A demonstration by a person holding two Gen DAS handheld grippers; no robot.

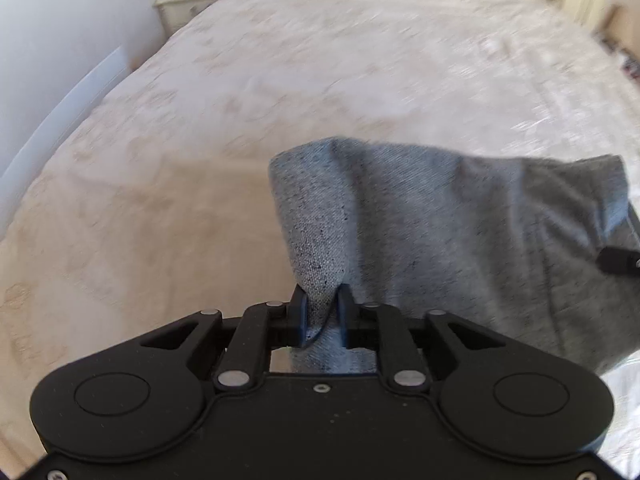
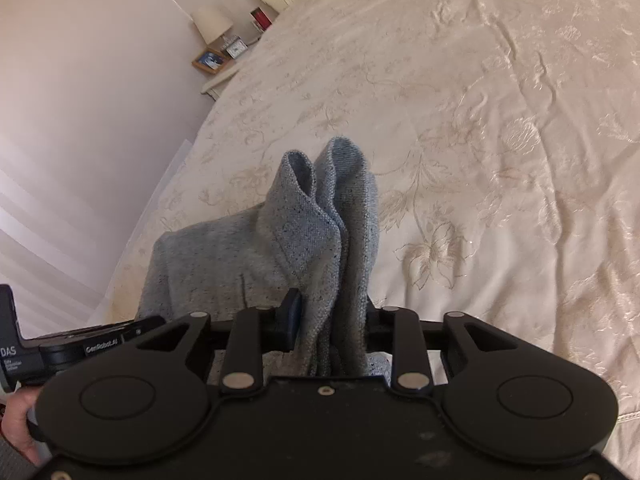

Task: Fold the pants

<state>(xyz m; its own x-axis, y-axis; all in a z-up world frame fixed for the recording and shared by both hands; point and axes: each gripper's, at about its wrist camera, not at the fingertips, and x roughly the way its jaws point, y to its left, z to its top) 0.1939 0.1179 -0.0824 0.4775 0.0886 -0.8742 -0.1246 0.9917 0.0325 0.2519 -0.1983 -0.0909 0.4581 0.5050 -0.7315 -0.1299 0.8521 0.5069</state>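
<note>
Here the left gripper (image 1: 322,312) pinches a thin gather of the grey pants (image 1: 460,232), while the right gripper (image 2: 330,320) clamps a thick bunch of doubled layers. The speckled fabric hangs lifted over the cream embroidered bedspread (image 2: 480,120). Only the right view shows the lamp (image 2: 212,24).

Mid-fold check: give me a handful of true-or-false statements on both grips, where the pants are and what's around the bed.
1. The left gripper pinches grey fabric of the pants. True.
2. The right gripper is empty. False: bunched pants fabric sits clamped between its fingers.
3. The pants lie flat on the bedspread. False: they hang lifted from both grippers.
4. A lamp stands on the nightstand beside the bed. True.
5. The bedspread is plain dark blue. False: it is cream with a floral pattern.
</note>
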